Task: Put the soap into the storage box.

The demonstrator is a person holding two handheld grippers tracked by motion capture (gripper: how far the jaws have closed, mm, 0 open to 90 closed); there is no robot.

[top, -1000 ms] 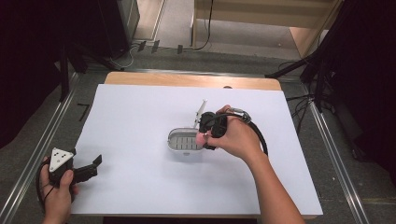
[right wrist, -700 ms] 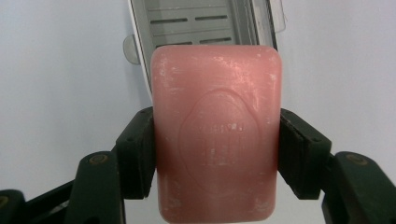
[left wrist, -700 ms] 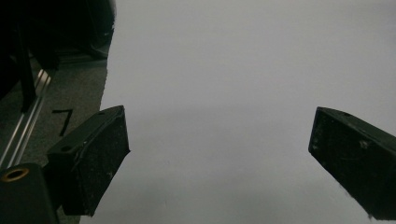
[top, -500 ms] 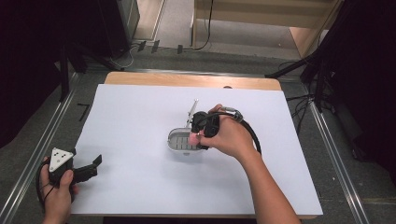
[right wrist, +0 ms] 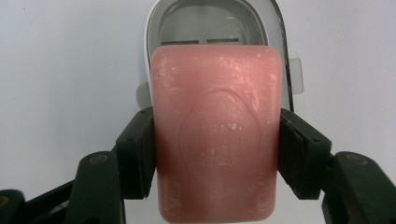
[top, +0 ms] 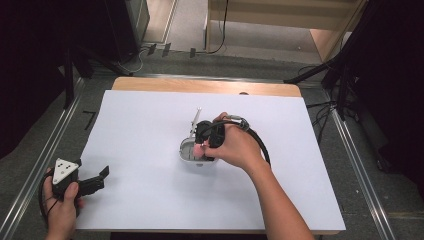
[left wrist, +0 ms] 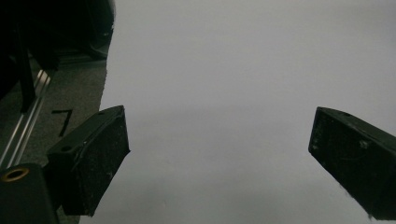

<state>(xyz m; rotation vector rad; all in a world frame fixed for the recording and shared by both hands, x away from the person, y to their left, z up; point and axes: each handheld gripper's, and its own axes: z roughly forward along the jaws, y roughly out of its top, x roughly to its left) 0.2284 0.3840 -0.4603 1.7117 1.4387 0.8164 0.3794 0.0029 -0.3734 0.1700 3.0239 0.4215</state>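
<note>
A pink bar of soap (right wrist: pixel 215 133) is clamped between the two black jaws of my right gripper (right wrist: pixel 215 154), which is shut on it. Right behind the bar lies an oval grey-white soap dish (right wrist: pixel 212 23) with slots in its floor. From above, the right gripper (top: pixel 207 142) hovers over the soap dish (top: pixel 186 150) near the table's middle, a bit of pink soap (top: pixel 201 147) showing. My left gripper (top: pixel 97 180) rests at the front left edge, held by a hand, jaws wide open over bare white surface (left wrist: pixel 219 93).
A thin white stick-like item (top: pixel 195 120) lies just behind the dish. The table is covered by a white sheet (top: pixel 140 130) with a wooden strip (top: pixel 200 86) at the far edge. Metal rails (top: pixel 45 150) run along both sides.
The right gripper with the soap has moved left and nearer, from the dish's right end to over its middle. The left gripper stays still.
</note>
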